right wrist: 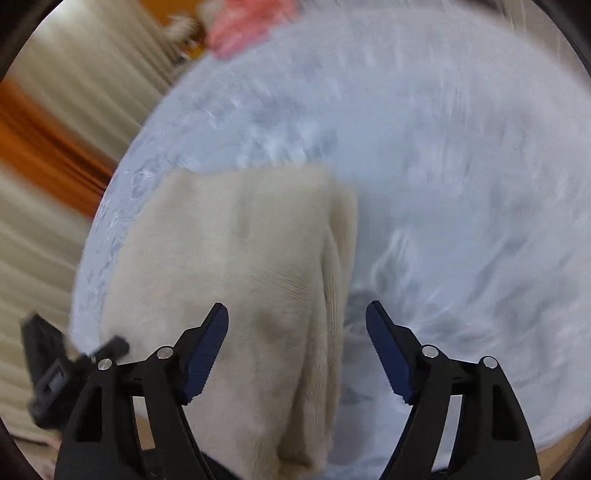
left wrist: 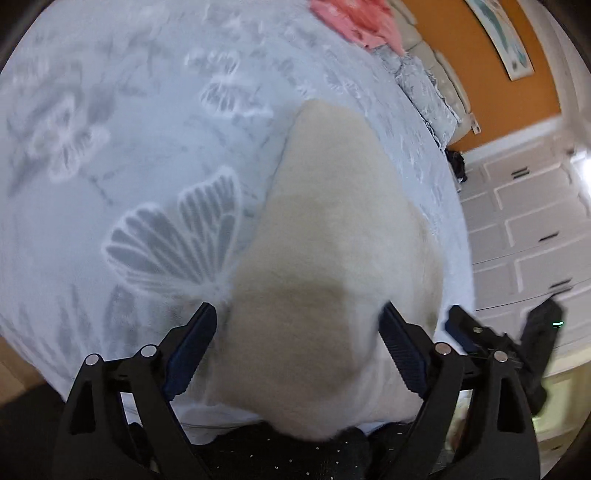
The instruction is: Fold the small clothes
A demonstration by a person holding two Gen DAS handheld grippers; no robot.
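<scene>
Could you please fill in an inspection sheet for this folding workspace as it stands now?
Surface: pale blue bedspread with a butterfly pattern.
Job's things: cream garment lying on the bedspread, one edge doubled over.
Clutter: pink clothing at the far end of the bed.
Grippers: left gripper open over the garment; right gripper open over its folded edge.
Cables: nothing seen.
Surroundings: orange wall, white drawers.
</scene>
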